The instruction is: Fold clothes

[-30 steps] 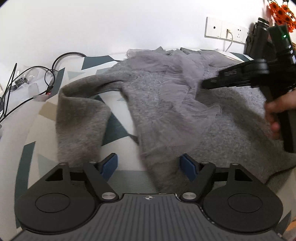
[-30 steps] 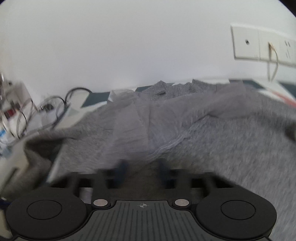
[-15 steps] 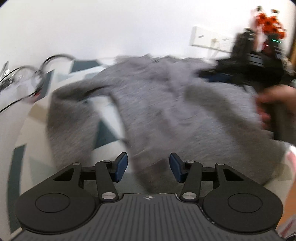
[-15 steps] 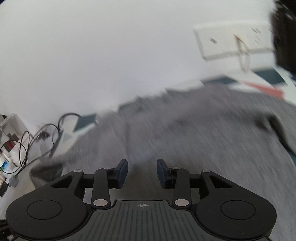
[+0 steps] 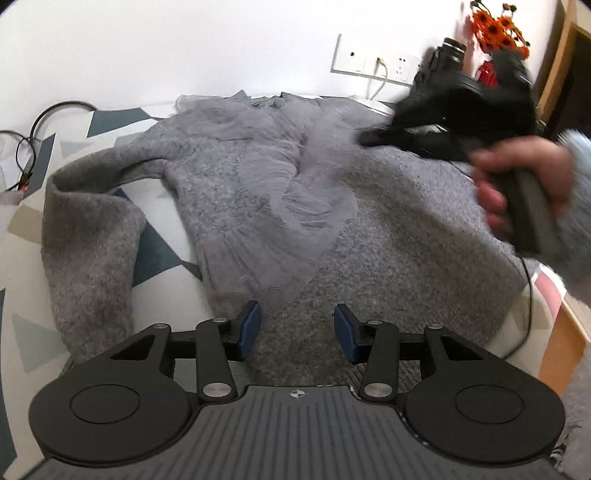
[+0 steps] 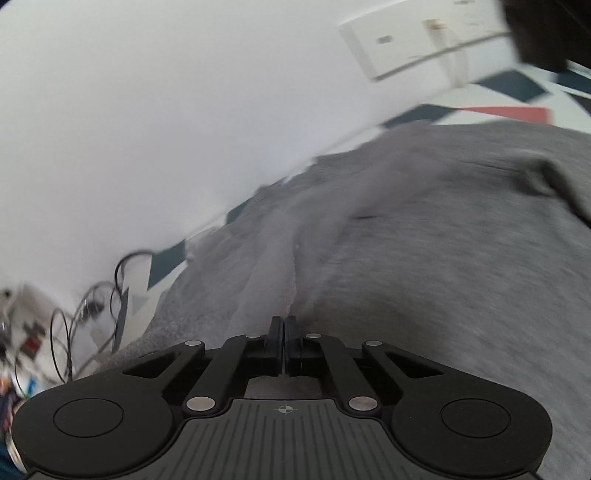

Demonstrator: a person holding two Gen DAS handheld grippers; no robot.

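Observation:
A grey knit sweater (image 5: 399,229) lies spread on a patterned cover, with a sheer grey tulle layer (image 5: 295,184) rumpled across its middle. One sleeve (image 5: 88,240) bends down at the left. My left gripper (image 5: 297,332) hovers over the near hem; its jaws are closing, the blue pads still apart with knit lying under and between them. A hand holds my right gripper (image 5: 364,138) at the far right, blurred. In the right wrist view that gripper (image 6: 284,325) is shut, and a ridge of tulle (image 6: 273,266) runs up into its tips over the sweater (image 6: 443,258).
The patterned cover (image 5: 159,240) shows beside the left sleeve. Black cables (image 5: 37,122) coil at the far left by the white wall. Wall sockets (image 5: 369,59) and orange flowers (image 5: 495,22) sit at the back right. A wooden edge (image 5: 565,339) borders the right.
My left jaws have narrowed over the hem. The right gripper opened, then shut again on the tulle, and its view has rolled so the bed now slants.

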